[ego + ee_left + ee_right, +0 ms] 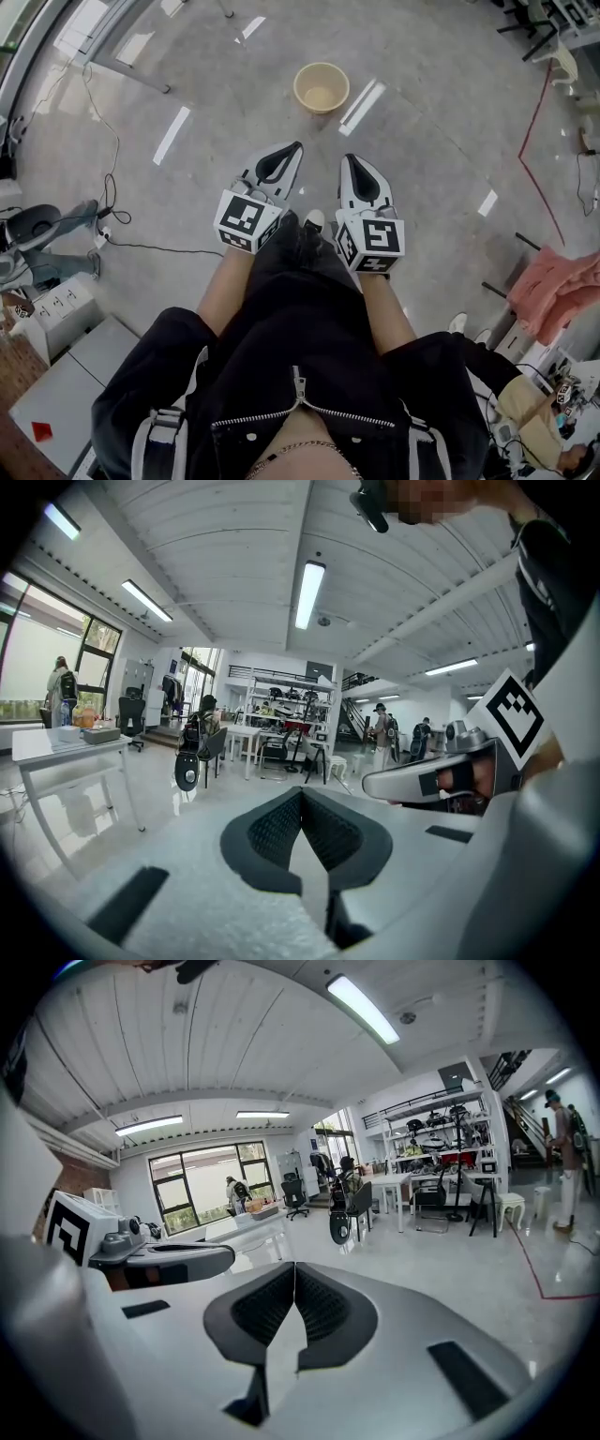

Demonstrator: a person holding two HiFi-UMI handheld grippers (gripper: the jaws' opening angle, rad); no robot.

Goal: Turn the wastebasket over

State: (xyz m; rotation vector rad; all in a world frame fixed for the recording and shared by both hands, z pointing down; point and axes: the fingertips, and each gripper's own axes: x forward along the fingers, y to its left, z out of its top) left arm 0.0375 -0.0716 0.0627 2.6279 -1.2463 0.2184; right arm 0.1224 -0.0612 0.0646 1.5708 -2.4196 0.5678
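Holding the left gripper [296, 148] clenched and empty, a person faces the wastebasket [322, 87], upright and mouth-up on the floor [441, 131] well ahead, the right gripper [350, 159] likewise closed on nothing, apparently squared up for a two-handed reach.
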